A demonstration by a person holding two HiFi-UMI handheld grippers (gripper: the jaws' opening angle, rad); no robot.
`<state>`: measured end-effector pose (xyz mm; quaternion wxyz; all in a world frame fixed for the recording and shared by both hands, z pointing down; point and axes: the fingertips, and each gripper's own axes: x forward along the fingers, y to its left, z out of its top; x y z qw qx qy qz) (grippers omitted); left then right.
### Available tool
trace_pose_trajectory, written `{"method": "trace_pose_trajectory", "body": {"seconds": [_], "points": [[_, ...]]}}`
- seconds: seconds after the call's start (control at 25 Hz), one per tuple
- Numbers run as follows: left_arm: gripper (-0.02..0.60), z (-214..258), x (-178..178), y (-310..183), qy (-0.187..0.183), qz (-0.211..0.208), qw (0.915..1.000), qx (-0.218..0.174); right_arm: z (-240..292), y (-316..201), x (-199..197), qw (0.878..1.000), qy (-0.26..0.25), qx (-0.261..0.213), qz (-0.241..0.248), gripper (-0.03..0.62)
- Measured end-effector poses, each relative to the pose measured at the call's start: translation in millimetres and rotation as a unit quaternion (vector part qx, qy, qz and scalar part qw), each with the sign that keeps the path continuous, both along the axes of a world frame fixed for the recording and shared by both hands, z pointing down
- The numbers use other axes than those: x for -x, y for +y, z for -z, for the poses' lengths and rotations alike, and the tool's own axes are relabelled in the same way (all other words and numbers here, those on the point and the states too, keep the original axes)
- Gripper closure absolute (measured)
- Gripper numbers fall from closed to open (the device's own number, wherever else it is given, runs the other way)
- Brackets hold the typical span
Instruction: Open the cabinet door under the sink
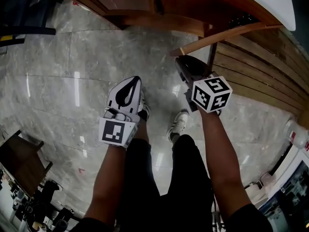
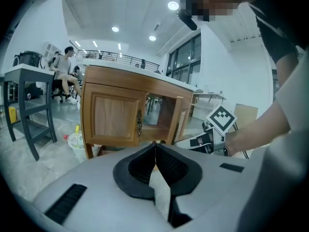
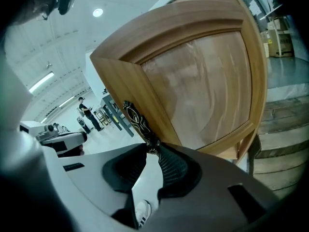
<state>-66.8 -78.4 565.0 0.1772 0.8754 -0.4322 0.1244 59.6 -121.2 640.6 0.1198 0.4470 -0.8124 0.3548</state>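
Observation:
The wooden cabinet (image 1: 145,13) stands at the top of the head view. Its right door (image 1: 227,35) is swung out towards me. My right gripper (image 1: 179,59) is at that door's free edge. In the right gripper view the door (image 3: 207,81) fills the frame, and my right gripper (image 3: 154,150) is shut on the lower end of its dark ornate handle (image 3: 137,120). My left gripper (image 1: 136,80) hangs over the floor, shut and holding nothing. In the left gripper view the left door (image 2: 113,117) is closed, the right door (image 2: 179,120) stands ajar, and the left gripper (image 2: 155,145) points at the cabinet.
My own legs and white shoes (image 1: 181,122) stand on the marble floor below the grippers. A slatted wooden wall (image 1: 260,76) runs along the right. Left of the cabinet are a white bucket with bottles (image 2: 76,141) and a grey stand (image 2: 24,95). A person sits behind (image 2: 65,71).

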Motion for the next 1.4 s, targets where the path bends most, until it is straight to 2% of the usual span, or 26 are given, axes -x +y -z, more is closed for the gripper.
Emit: {"method": "trace_pose_trajectory", "body": {"seconds": [0.6, 0.8, 0.96, 1.0, 1.04, 1.08, 1.28, 1.4], "points": [[0.559, 0.6, -57.8, 54.8, 0.004, 0.008, 0.9999, -0.009, 4.0, 80.5, -53.1, 0.995, -0.023, -0.035, 0.086, 0.497], [0.56, -4.1, -69.5, 78.3, 0.002, 0.014, 0.9999, -0.005, 4.1, 101.8, -78.6, 0.992, -0.012, -0.049, 0.119, 0.497], [0.558, -6.2, -77.6, 90.4, 0.001, 0.019, 0.9998, 0.002, 0.3, 112.4, -94.3, 0.991, 0.005, -0.059, 0.122, 0.494], [0.558, -6.0, -79.3, 92.0, 0.0, 0.02, 0.9998, 0.005, -1.9, 114.5, -96.5, 0.99, 0.014, -0.064, 0.122, 0.488], [0.558, -5.7, -80.7, 93.4, 0.0, 0.02, 0.9998, 0.007, -4.7, 116.9, -97.6, 0.99, 0.024, -0.068, 0.124, 0.405], [0.558, -5.5, -81.7, 94.5, -0.001, 0.019, 0.9998, 0.009, -7.9, 119.0, -99.0, 0.989, 0.035, -0.071, 0.124, 0.373], [0.558, -11.9, -79.7, 105.3, -0.006, 0.003, 0.9997, 0.023, -10.3, 120.0, -121.3, 0.993, 0.05, -0.086, 0.057, 0.361], [0.558, -16.9, -76.2, 107.8, -0.012, -0.011, 0.9994, 0.031, -11.4, 121.1, -152.0, 0.994, 0.07, -0.079, -0.01, 0.284]]}}
